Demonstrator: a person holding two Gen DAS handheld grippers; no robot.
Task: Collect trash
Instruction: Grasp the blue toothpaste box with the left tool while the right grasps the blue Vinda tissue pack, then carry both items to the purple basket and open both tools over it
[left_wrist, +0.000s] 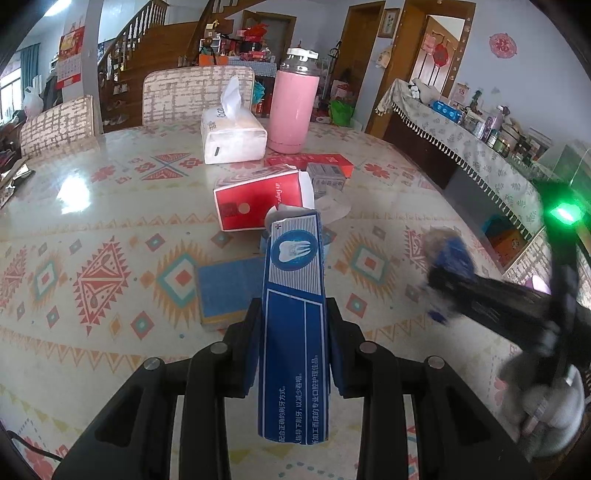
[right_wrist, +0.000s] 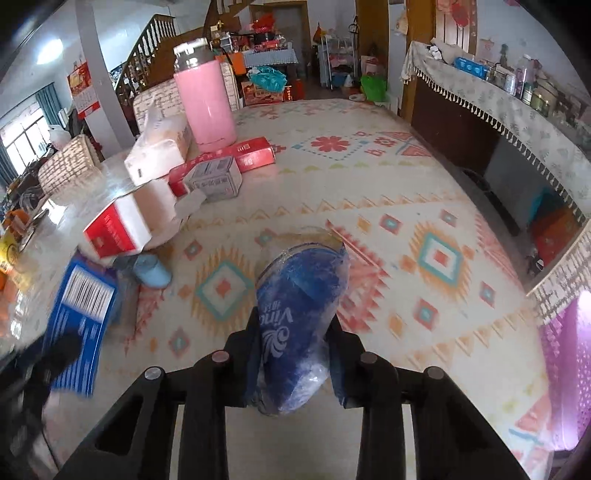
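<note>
Left gripper clamps blue carton. Right gripper pinches blue wrapper. Keep both grips firm; carry clear of the pink flask.

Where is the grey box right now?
In the right wrist view the grey box sits left of centre on the table, against the long red box, in front of the pink flask.

Bench lies bare across the centre and right of the right wrist frame. Upper left is obstructed: pink flask, tissue pack, red boxes and grey box stand close together.
</note>
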